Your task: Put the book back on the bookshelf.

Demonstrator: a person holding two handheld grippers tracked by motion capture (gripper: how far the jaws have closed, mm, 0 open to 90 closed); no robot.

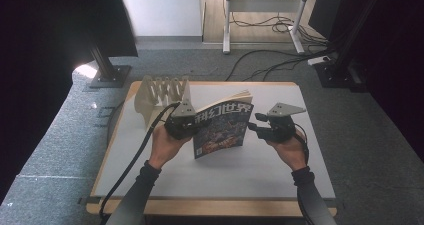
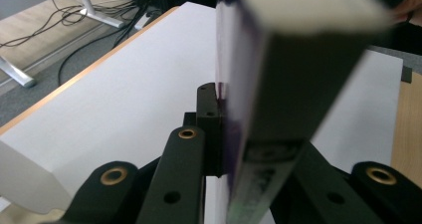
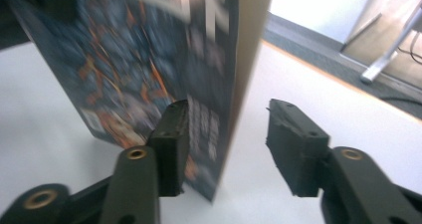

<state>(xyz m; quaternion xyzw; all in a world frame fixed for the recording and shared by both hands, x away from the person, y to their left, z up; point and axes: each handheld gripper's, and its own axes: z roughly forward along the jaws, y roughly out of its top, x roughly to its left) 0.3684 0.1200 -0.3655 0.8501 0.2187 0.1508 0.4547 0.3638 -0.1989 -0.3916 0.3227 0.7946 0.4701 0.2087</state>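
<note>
in the lower middle of the high view your forearms come up from the bottom edge, and your left gripper [image 1: 186, 126] is clamped on the spine edge of the magazine [image 1: 222, 128], holding it upright above the white table top [image 1: 260, 170]. in the left gripper view the jaws are pressed against both sides of the magazine [image 2: 278, 84], so that hold looks secure.

your right gripper [image 1: 257, 124] sits just right of centre, at the magazine's free edge. in the right gripper view its jaws stand apart, one on either side of the cover's edge [image 3: 234, 84], not yet closed on it.

so the lifting looks done: the magazine is off the table and standing on edge in the air. what is left, as i judge it, is to take the second hold and carry it on.

farther up, at the upper left of the table, the pale slotted rack [image 1: 162, 92] stands with nothing in it, just behind your left gripper. it looks the likely place for the magazine, though that is a guess.
</note>
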